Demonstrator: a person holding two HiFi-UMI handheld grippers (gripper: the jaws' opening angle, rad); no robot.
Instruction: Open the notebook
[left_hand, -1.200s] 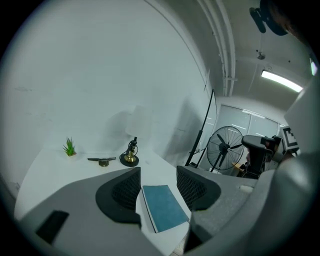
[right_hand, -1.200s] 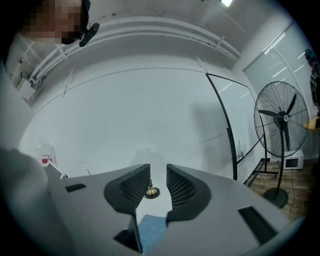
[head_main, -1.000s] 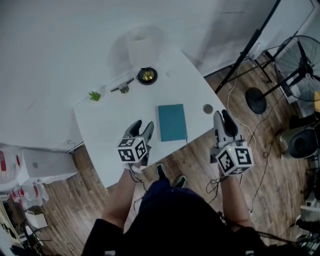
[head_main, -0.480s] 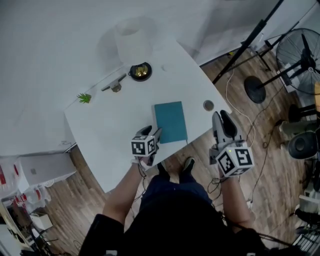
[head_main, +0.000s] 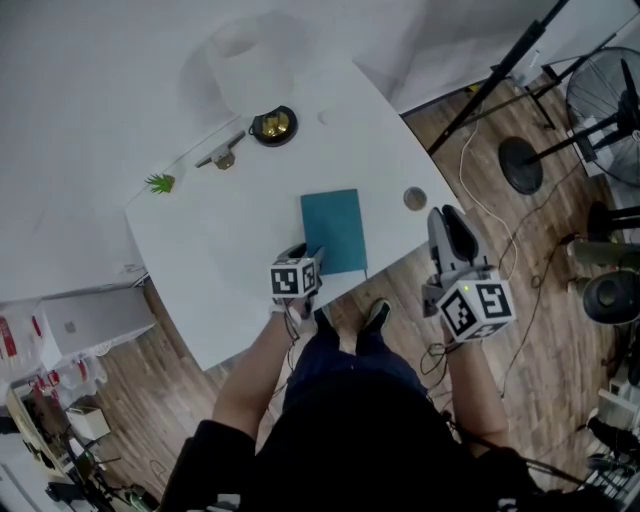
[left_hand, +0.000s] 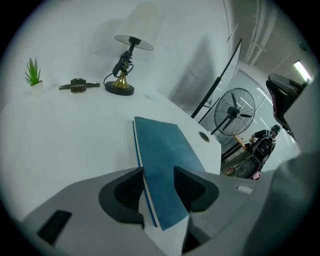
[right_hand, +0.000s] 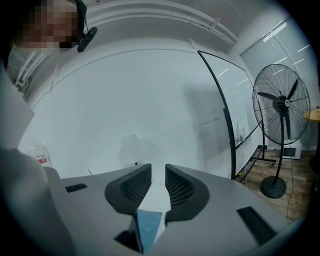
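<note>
A closed teal notebook lies flat near the front edge of the white table. My left gripper is down at its near left corner. In the left gripper view the notebook runs between the two jaws of that gripper. The jaws are closing, and the pads do not visibly press on it. My right gripper hangs off the table's right edge, over the floor. Its jaws are closing to a narrow gap with nothing between them; a bit of the notebook shows below.
At the back of the table stand a lamp with a white shade, a small metal object and a tiny green plant. A round cable hole sits near the right edge. A floor fan and cables are to the right.
My left gripper has dropped from above the table to the notebook's near left corner and its jaws have narrowed. The right gripper has shifted slightly beside the table's right edge.
</note>
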